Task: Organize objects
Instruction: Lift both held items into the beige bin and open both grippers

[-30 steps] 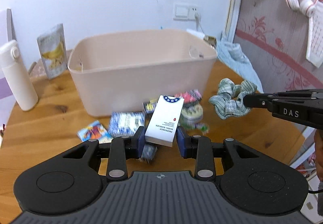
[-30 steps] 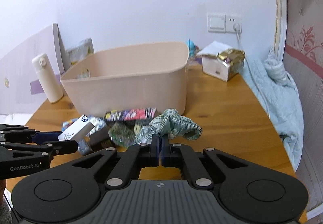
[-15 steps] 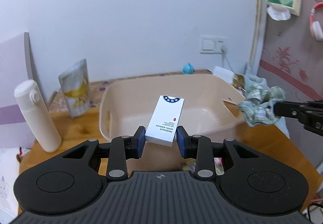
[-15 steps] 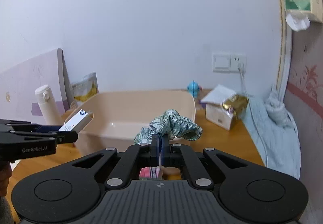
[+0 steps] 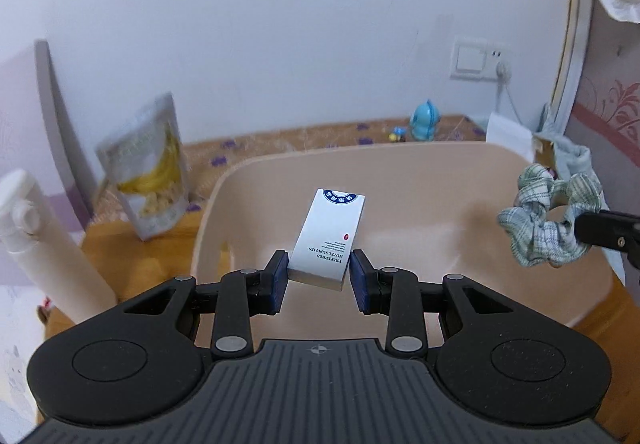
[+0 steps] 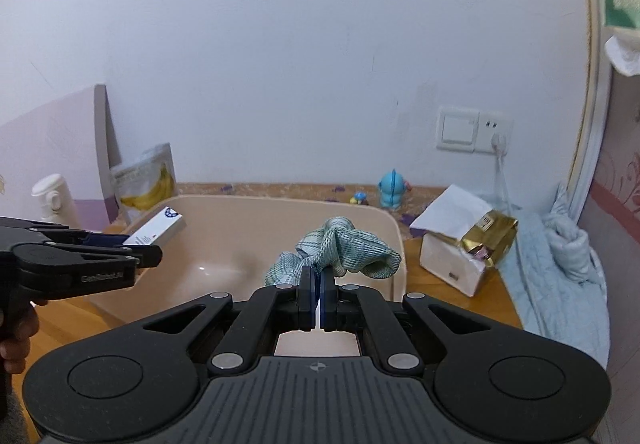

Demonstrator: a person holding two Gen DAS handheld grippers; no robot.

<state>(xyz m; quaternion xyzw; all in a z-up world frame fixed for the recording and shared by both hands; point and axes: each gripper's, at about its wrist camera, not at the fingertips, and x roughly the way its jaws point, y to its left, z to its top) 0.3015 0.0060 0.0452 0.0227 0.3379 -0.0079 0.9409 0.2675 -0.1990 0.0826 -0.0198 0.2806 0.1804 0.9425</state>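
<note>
My left gripper [image 5: 319, 276] is shut on a white box [image 5: 329, 238] with a blue round logo and holds it above the open beige bin [image 5: 460, 164]. My right gripper [image 6: 319, 286] is shut on a green plaid scrunchie [image 6: 340, 250], also held over the bin [image 6: 224, 244]. The scrunchie shows at the right of the left wrist view [image 5: 548, 220], and the white box at the left of the right wrist view [image 6: 158, 230]. The bin's floor looks bare.
A white bottle [image 5: 44, 244] and a banana-chip pouch [image 5: 148, 172] stand left of the bin. A blue toy figure [image 6: 393, 190], a white carton with a gold packet [image 6: 464, 240] and a light blue cloth [image 6: 560, 264] lie to the right on the wooden table [image 6: 448, 300].
Both grippers have risen from the table and moved forward over the bin, each still holding its object. The loose items in front of the bin have dropped out of view.
</note>
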